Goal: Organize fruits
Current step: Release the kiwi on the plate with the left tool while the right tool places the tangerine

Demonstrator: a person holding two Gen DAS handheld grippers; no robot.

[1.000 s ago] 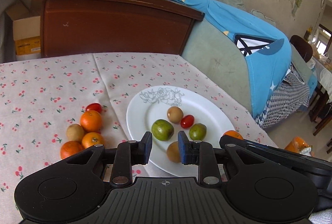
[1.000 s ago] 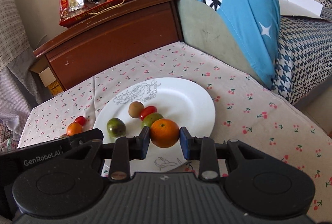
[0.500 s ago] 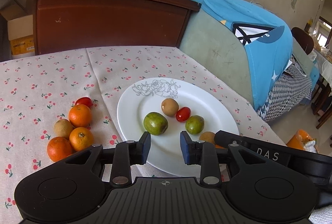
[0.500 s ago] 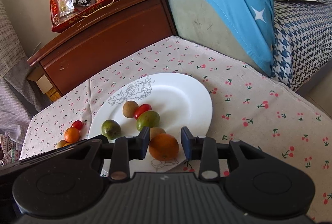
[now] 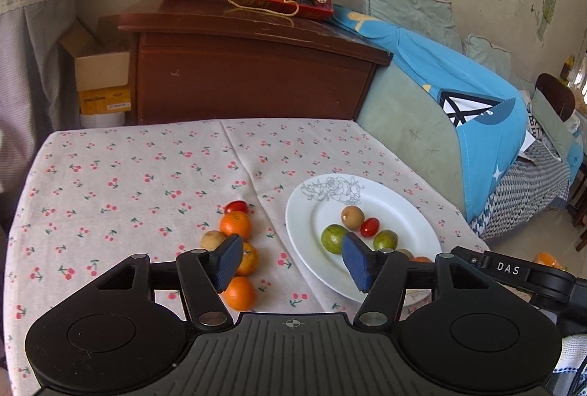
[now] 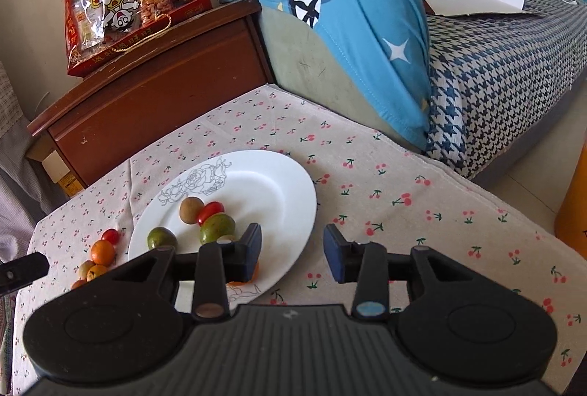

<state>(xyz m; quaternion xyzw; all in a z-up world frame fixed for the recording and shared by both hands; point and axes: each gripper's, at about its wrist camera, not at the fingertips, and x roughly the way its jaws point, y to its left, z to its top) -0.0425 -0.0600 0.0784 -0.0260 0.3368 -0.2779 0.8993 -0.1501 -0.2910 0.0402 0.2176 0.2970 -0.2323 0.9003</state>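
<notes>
The orange (image 6: 244, 273) now lies on the white plate (image 6: 290, 186) at its near rim, half hidden behind the right hand-held gripper (image 6: 292, 251), whose jaws have just been opening off it and stand apart, empty. The left hand-held gripper (image 5: 290, 262) has pulled back from the plate; its jaws have just been opening, nothing between them, angled down over the surface (image 5: 128, 175) between the plate and the loose oranges (image 5: 235, 224) left of it.

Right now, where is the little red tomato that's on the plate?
In the left wrist view the red tomato lies mid-plate, between a brown fruit and a green one.
</notes>
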